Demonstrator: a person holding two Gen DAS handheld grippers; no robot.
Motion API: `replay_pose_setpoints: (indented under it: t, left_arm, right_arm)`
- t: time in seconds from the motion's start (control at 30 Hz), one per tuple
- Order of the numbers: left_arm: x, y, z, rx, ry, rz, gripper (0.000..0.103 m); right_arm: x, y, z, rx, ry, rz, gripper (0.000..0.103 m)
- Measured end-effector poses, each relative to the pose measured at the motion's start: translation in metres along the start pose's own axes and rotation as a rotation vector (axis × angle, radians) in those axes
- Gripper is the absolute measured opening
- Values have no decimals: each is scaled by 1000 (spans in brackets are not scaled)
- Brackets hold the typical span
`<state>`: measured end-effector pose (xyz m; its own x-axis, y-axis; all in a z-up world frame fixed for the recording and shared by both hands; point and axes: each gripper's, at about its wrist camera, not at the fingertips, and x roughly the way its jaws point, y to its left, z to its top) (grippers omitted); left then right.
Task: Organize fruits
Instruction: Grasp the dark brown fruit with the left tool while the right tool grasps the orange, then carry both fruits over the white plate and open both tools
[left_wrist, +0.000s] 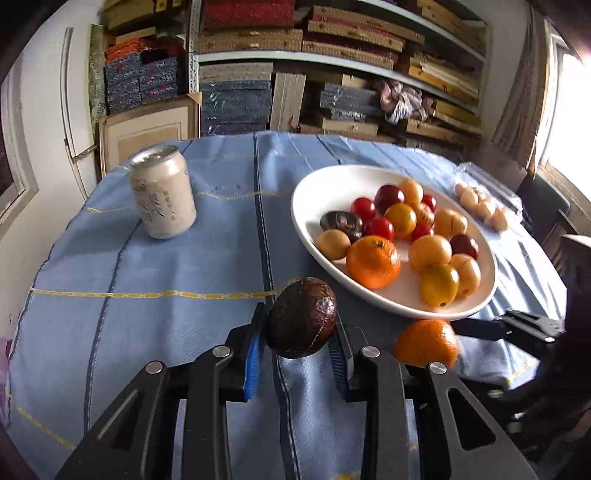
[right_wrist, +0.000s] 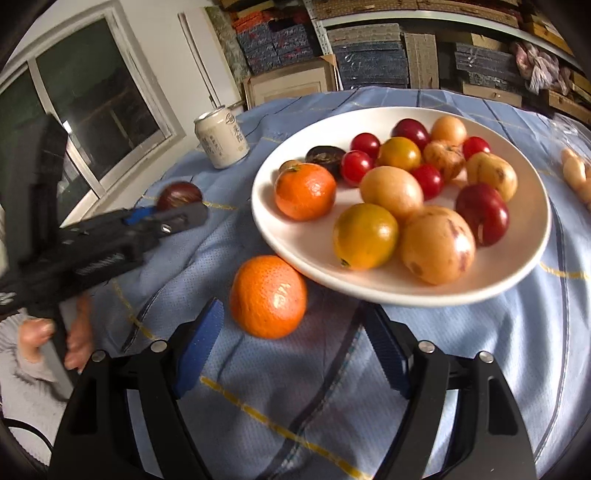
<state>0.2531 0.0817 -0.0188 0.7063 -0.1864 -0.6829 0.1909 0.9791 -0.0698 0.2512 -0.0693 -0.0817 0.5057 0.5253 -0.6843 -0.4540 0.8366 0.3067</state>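
Note:
My left gripper (left_wrist: 300, 332) is shut on a dark brown passion fruit (left_wrist: 301, 317) and holds it above the blue cloth, just left of the white plate (left_wrist: 314, 184). The plate (right_wrist: 424, 291) holds several oranges, red plums and yellow fruits. A loose orange (left_wrist: 426, 343) lies on the cloth at the plate's near rim. In the right wrist view this orange (right_wrist: 268, 296) sits just ahead of my open right gripper (right_wrist: 291, 325), nearer the left finger. The left gripper (right_wrist: 173, 218) shows there at left with the passion fruit (right_wrist: 180, 195).
A pale drink can (left_wrist: 162, 192) stands on the cloth at the far left; it also shows in the right wrist view (right_wrist: 221, 140). A clear pack of small pale fruits (left_wrist: 484, 206) lies right of the plate. Shelves of boxes stand behind the table. A window is at left.

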Motion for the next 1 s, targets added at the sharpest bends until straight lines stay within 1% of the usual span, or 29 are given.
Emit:
replay_pose_setpoints:
  t: [0.03,0.07,0.1,0.13,0.17,0.23,0.33,0.37,0.43,0.47,0.5,0.57,0.6,0.7,0.77,0.9,1.0]
  left_arm:
    - [-2,-1,-1,-1,-2,-3,32]
    - [-3,-2,-2,0,-3,-1,32]
    - [-4,-3,-4,1,-3,1,32]
    - [-4,-4,-6,1,2,-1,32]
    - [-4,-5,-6,0,4,-3,32]
    - [-5,-6,-7,1,3,-5,32]
    - [-11,-14,-7,11,-6,-11,32]
    - [-11,-17,-6,15,-9,-14,32]
    - [-14,-26,2,27,-13,-22,32]
    - [-14,-30,8,34,-15,-26,32]
    - [-14,-36,17,43,-20,-24,32]
    - [-10,-48,38,66,-32,-11,32]
    - [-7,-52,47,69,-34,-7,32]
    - [13,-63,72,64,-20,3,32]
    - [32,-70,83,66,-9,14,32]
    - [64,-73,90,57,22,24,32]
    - [84,-72,90,49,47,36,32]
  right_arm:
    - [2,3,1,-17,4,-1,65]
    - [4,6,2,-34,10,7,51]
    - [4,9,3,-41,16,15,43]
    - [3,11,3,-53,19,4,42]
    - [2,14,1,-69,25,9,42]
    - [-6,13,-2,-63,14,32,42]
    - [-32,11,-8,-64,-26,59,42]
    - [-48,8,-8,-62,-52,60,42]
    - [-71,2,-3,-63,-102,30,42]
    - [-84,-1,2,-70,-134,-2,42]
    - [-99,-6,12,-79,-184,-54,42]
    - [-116,-14,30,-71,-239,-97,42]
    - [-121,-22,45,-60,-260,-116,42]
    - [-109,-37,68,-46,-264,-163,42]
    - [-92,-49,75,-33,-245,-172,42]
    - [-42,-68,85,-18,-181,-171,42]
    - [-22,-76,87,-18,-156,-172,42]
